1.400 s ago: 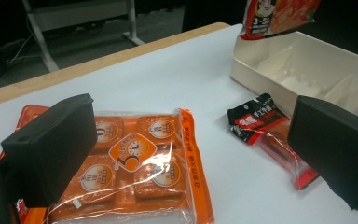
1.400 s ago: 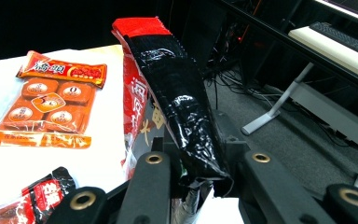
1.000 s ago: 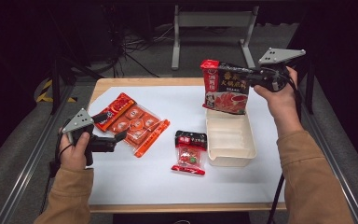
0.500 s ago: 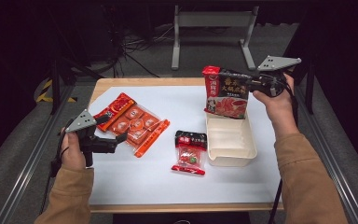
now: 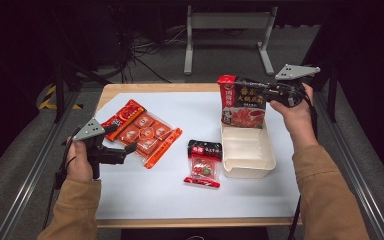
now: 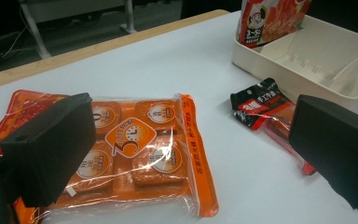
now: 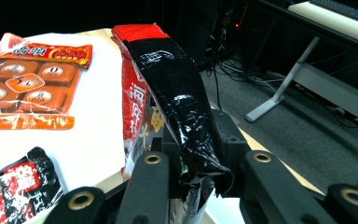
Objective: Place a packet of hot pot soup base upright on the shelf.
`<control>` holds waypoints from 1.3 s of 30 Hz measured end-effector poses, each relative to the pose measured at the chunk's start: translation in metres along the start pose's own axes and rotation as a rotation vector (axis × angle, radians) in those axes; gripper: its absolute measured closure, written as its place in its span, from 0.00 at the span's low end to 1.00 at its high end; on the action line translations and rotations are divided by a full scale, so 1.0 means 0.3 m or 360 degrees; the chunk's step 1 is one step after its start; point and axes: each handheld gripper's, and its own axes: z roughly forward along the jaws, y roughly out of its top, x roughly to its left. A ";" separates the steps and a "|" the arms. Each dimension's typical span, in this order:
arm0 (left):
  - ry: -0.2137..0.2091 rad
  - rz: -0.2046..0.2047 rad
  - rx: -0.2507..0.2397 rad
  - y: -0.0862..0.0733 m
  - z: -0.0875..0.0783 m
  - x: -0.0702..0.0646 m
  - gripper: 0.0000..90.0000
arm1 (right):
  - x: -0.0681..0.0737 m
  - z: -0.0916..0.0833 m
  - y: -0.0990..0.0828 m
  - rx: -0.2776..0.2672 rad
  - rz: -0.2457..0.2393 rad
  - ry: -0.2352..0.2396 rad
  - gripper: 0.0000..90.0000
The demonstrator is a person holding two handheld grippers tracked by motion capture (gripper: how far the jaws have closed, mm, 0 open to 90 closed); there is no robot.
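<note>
Compared to a second ago, the right gripper (image 5: 260,92) has dropped a bit, jaws clamped on the red soup-base bag (image 5: 242,104), whose bottom now dips into the white tray (image 5: 247,152). The left gripper (image 5: 125,152) hasn't budged, jaws wide open by the orange cube pack (image 5: 145,135). White table (image 5: 145,190), dark room, grey floor.

The pouch (image 5: 242,102) is red with a black side, the tray (image 5: 247,152) cream, the cube pack (image 5: 142,132) orange, and the small packet (image 5: 203,161) black and red, seemingly with green specks.
</note>
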 end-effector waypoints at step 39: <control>0.0045 -0.0048 0.0052 -0.025 0.047 0.006 0.04 | -0.013 0.022 -0.160 0.0034 0.0208 0.0022 0.81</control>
